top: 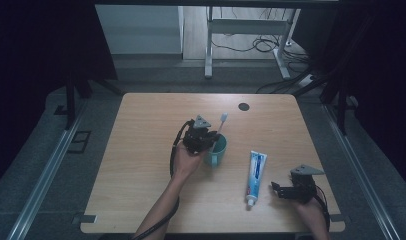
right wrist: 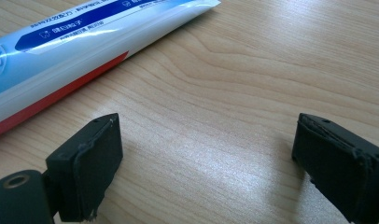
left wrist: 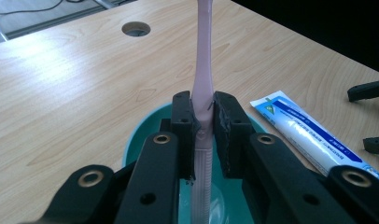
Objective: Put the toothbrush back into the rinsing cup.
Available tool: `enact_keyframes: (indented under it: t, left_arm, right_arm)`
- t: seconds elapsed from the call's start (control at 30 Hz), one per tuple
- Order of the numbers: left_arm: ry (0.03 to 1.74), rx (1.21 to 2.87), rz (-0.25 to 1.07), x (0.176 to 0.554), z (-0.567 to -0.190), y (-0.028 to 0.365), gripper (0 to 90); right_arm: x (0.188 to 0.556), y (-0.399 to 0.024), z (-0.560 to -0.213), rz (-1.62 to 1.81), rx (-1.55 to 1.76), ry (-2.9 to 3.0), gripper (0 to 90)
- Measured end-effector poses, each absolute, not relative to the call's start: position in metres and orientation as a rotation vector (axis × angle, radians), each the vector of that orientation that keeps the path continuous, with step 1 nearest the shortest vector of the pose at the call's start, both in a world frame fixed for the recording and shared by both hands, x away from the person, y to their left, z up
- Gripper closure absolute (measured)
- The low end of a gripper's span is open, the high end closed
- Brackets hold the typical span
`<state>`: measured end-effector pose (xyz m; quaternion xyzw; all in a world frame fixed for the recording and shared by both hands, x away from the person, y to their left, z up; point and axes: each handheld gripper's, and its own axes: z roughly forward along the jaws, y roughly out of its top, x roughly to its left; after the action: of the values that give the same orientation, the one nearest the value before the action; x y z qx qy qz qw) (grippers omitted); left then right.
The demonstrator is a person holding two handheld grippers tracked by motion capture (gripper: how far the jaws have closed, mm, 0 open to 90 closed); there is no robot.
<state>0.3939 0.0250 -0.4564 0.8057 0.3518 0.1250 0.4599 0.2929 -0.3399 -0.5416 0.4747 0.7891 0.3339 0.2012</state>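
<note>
The left tongs clench the pink toothbrush at mid-handle, above the teal mug. It seems light, stiff and slippery. The right tongs stand released.

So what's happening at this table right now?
A person works at a wooden table with a gripper in each hand. The left gripper is clamped on the handle of a pink toothbrush, holding it upright over a teal cup, with the handle's lower end inside the cup. The right gripper rests near the table's front right, jaws wide open and empty, just beside a toothpaste tube lying flat.
</note>
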Motion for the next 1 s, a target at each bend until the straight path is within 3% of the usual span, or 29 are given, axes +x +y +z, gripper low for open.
enact_keyframes:
  t: [1.0]
  left_arm:
    - [0.887, 2.030, 0.285, 0.399, -0.471, 0.012, 77.9]
  right_arm:
    - [0.293, -0.340, -0.542, 0.933, 1.323, 2.206, 8.1]
